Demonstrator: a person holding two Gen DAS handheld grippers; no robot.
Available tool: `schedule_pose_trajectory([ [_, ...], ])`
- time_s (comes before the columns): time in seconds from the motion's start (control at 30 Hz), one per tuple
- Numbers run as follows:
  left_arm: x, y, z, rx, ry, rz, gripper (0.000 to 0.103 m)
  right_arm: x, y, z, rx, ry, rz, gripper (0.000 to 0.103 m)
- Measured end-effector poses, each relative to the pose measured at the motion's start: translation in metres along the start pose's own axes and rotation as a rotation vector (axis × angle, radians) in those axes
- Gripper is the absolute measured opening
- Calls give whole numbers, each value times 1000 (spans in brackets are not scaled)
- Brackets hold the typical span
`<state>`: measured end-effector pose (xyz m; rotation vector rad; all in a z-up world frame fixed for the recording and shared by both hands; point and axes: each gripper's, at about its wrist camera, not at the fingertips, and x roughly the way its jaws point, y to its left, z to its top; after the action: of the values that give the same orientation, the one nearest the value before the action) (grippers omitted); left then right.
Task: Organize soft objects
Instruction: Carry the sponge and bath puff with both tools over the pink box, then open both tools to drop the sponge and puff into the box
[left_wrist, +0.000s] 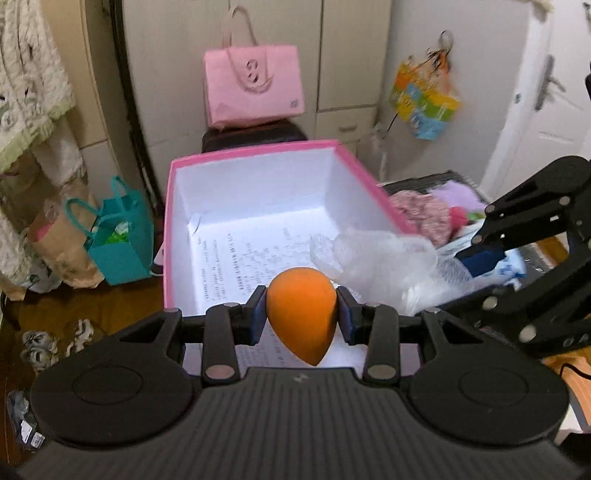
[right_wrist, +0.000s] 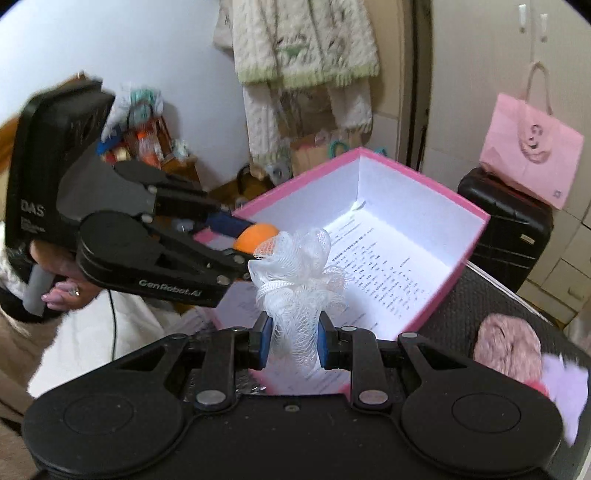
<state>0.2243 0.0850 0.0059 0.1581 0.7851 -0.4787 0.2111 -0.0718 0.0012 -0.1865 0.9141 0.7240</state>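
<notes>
Both soft things hang over the pink box (left_wrist: 258, 158), ready for dropping: left hand-held gripper (left_wrist: 301, 314) clamps the orange sponge (left_wrist: 301, 314), right hand-held gripper (right_wrist: 293, 341) pinches the white mesh puff (right_wrist: 295, 280).

Each view is taken close behind its own jaws, angled downward. The box (left_wrist: 258, 206) (right_wrist: 388, 236) is shared, seen from opposite near corners.

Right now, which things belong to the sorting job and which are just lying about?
Job: orange sponge in left gripper; white mesh pouf in right gripper; pink box; pink knit item.
Lying about: pink paper bag; teal bag; black suitcase.
</notes>
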Motion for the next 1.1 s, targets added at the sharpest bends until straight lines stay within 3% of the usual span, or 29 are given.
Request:
schedule_pose_trajectory([
  [0.13,18,8,2,34,51,15,38,32,-19,7,-52,102,22,29],
  [0.27,26,0,-6,116,101,3,38,53,-27,12,-107,181,112,29],
  [0.43,41,3,-7,150,150,15,38,72,-25,18,-202,243,107,34],
  [0.63,52,-3,-7,205,172,42,50,88,-25,19,-244,292,97,42],
  [0.8,47,-3,-7,189,167,22,54,86,-28,15,-226,286,103,50],
  [1.1,18,-7,-5,152,155,30,62,31,-36,13,-123,159,159,56],
])
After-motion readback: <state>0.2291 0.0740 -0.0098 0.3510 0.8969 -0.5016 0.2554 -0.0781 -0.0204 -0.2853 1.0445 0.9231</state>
